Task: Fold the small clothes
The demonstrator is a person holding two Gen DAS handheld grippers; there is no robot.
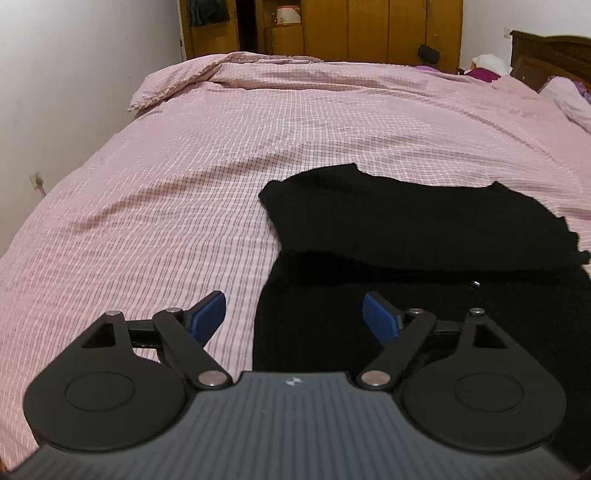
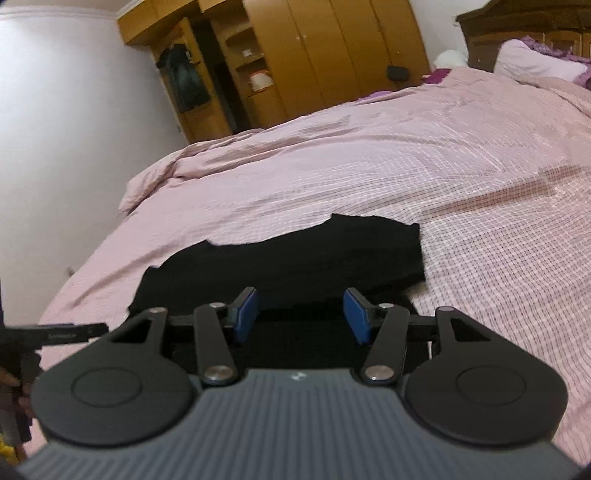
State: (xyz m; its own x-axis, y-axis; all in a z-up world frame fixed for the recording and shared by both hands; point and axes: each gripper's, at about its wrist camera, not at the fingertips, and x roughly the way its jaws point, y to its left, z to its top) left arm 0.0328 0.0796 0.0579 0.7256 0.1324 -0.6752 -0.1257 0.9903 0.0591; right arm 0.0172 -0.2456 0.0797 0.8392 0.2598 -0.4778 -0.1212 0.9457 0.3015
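**Both grippers clear above a folded black garment**

Your left gripper (image 1: pixel 294 316) hangs with its blue pads apart and nothing between them, as does your right gripper (image 2: pixel 301 315), its gap narrower. Below both, the black knit garment (image 1: pixel 424 236) lies on the pink checked bedspread (image 1: pixel 166 192), its far layer doubled over the near one. Judged so, one fold is done and both tools are free to regrip.

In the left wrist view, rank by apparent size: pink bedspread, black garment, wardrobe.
1. pink bedspread
2. black garment
3. wardrobe, though it stands far back, so it only looks smallest.
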